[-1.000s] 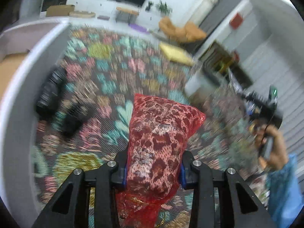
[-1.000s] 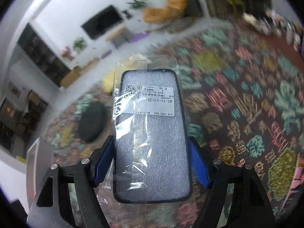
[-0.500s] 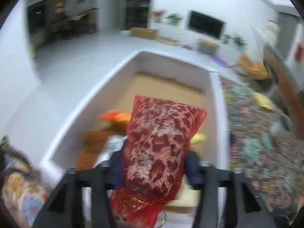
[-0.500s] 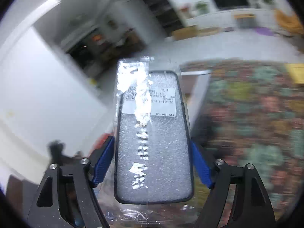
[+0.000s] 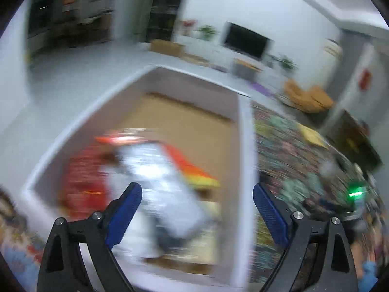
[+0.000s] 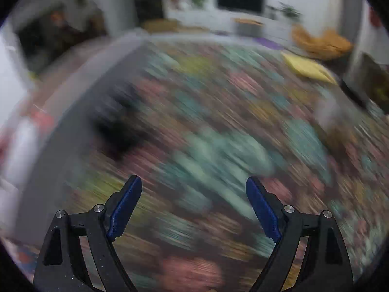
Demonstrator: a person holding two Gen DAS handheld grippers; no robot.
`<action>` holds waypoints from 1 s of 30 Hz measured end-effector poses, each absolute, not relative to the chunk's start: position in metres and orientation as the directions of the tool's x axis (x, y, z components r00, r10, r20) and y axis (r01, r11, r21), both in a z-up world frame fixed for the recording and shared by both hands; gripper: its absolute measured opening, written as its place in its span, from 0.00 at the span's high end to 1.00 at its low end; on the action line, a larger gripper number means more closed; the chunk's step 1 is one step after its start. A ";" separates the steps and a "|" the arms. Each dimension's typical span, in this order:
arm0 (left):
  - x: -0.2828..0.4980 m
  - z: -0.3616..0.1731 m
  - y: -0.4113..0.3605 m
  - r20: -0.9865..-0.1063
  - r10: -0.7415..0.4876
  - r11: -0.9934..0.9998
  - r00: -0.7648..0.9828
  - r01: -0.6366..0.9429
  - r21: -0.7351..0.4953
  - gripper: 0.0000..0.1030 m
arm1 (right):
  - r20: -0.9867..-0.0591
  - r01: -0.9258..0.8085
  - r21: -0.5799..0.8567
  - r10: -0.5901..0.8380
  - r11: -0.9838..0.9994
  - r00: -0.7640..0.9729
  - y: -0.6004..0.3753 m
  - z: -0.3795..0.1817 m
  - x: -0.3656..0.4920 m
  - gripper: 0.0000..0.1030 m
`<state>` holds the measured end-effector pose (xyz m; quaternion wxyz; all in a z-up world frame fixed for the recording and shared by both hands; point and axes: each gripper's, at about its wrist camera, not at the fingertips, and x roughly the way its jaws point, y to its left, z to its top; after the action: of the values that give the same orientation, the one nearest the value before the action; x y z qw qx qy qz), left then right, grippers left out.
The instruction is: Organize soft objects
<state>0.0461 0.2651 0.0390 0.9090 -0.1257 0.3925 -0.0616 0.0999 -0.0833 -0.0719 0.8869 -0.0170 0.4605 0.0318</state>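
Observation:
My left gripper [image 5: 197,187] hangs over a white box [image 5: 245,146] with a cardboard floor. Its jaws are opening wide and nothing is between the pads. Blurred in the box below lie a red mesh bag [image 5: 82,185], a pale plastic-wrapped thing [image 5: 160,180] and an orange-yellow item [image 5: 192,168]. My right gripper [image 6: 193,180] is open and holds nothing, pointing down at the patterned rug [image 6: 218,146]. Dark soft objects [image 6: 116,126] lie smeared on the rug, up and left of its fingers. The right wrist view is heavily blurred by motion.
A yellow cushion [image 6: 308,68] lies at the rug's far right, with an orange seat [image 6: 321,41] beyond it. The white box's edge [image 6: 22,146] shows at the left of the right wrist view. A blue sleeve [image 5: 369,275] and a green light [image 5: 356,192] sit at the lower right.
The left gripper swung from the rug to the box and let go of the red mesh bag. The right gripper released the bagged phone case and swept back over the rug.

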 end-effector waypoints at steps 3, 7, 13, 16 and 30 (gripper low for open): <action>0.046 0.039 0.202 -0.691 -0.319 0.947 0.648 0.182 -0.267 0.10 | -0.818 0.027 -0.047 -0.054 0.999 0.572 -0.125 -0.101 0.073 0.13; 0.037 0.033 0.128 -0.706 -0.404 0.905 0.582 0.368 -0.214 0.10 | -0.779 0.099 -0.070 -0.116 0.993 0.616 -0.155 -0.112 0.049 0.13; 0.034 0.017 0.067 -0.757 -0.411 0.879 0.508 0.441 -0.182 0.10 | -0.775 0.124 0.012 -0.069 0.992 0.628 -0.169 -0.107 0.044 0.13; 0.028 0.010 0.060 -0.779 -0.399 0.880 0.484 0.440 -0.177 0.10 | -0.775 0.120 0.015 -0.064 0.993 0.628 -0.165 -0.108 0.041 0.12; 0.027 0.003 0.073 -0.795 -0.368 0.894 0.481 0.417 -0.162 0.10 | -0.774 0.112 0.021 -0.054 0.993 0.630 -0.163 -0.111 0.041 0.12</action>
<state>0.0272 0.0733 0.0028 0.8602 0.0265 0.4552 -0.2282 0.0413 -0.1631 -0.1107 0.9022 0.0336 0.4274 -0.0461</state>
